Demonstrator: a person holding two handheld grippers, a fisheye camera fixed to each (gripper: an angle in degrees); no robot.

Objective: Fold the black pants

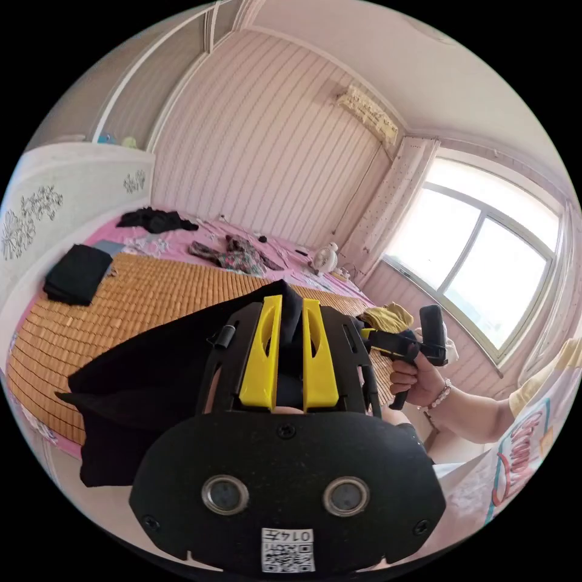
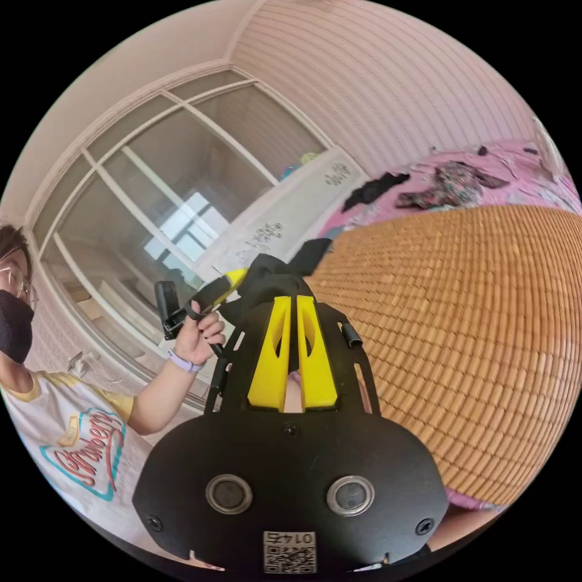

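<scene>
Black pants (image 1: 157,370) hanging in air above woven mat (image 1: 139,303) on bed, cloth bunched between yellow jaws of left gripper (image 1: 291,315), draping down toward bed edge. Left gripper clamping on pants. Right gripper (image 2: 290,309) likewise pinching dark bunch of pants (image 2: 270,276), jaws nearly together. Hand (image 1: 415,379) gripping handle of other gripper beside pants. Folded black cloth (image 1: 79,273) lying on mat far corner; patterned garment (image 1: 233,254) lying on pink sheet (image 1: 182,239) beyond.

Pinching black pants (image 1: 163,376) between left gripper (image 1: 291,309) jaws, holding them above bamboo mat (image 1: 151,297); right gripper (image 1: 379,339) gripping alongside.
</scene>
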